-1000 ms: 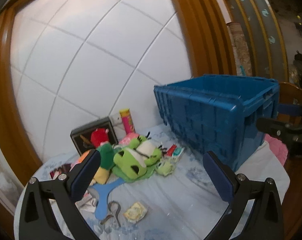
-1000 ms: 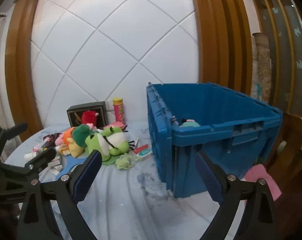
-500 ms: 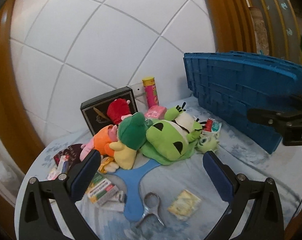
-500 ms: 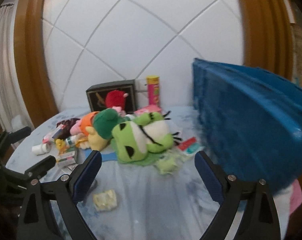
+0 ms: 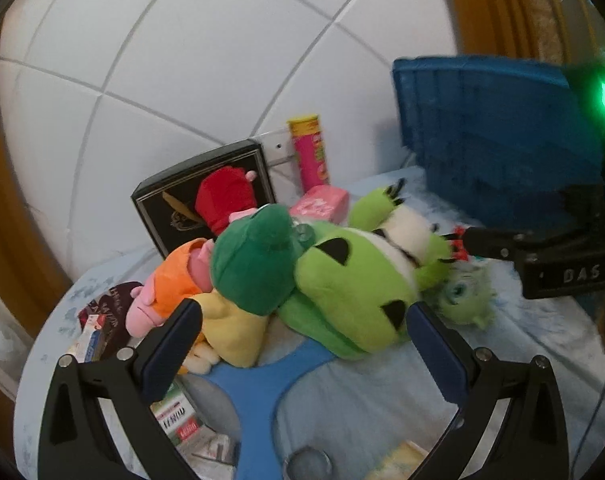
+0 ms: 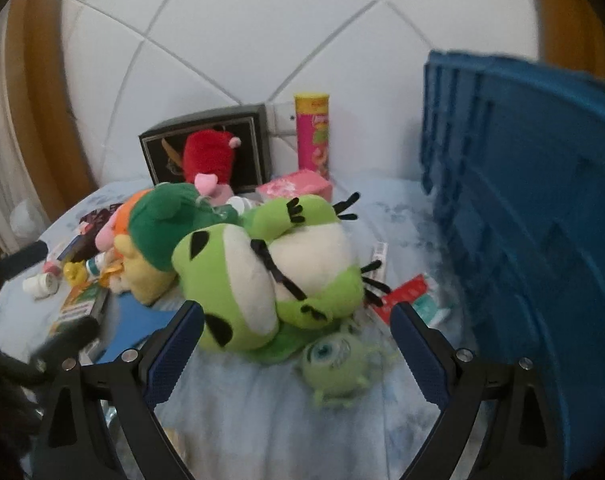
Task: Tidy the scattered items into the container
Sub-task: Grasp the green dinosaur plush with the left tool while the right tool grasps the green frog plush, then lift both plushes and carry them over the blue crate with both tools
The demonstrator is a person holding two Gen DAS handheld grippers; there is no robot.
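A big green and white frog plush (image 6: 270, 272) lies in a heap of toys on the blue cloth; it also shows in the left wrist view (image 5: 354, 280). Beside it lie a dark green plush (image 5: 254, 264), an orange and pink plush (image 5: 170, 284) and a small one-eyed green monster (image 6: 334, 360). The blue crate (image 6: 534, 208) stands at the right. My right gripper (image 6: 294, 344) is open, close in front of the frog. My left gripper (image 5: 302, 352) is open, just short of the heap.
A black box (image 5: 170, 204) with a red plush (image 5: 222, 196) stands at the back by a pink and yellow tube (image 5: 310, 152) and a pink packet (image 6: 294, 188). Small cartons (image 6: 82, 300), a bottle (image 6: 42, 284) and a blue flat piece (image 5: 262, 392) lie on the cloth.
Both grippers have moved down and forward toward the toy heap, which looks much larger now. The crate has slid to the right edge of both views. Both stay open.
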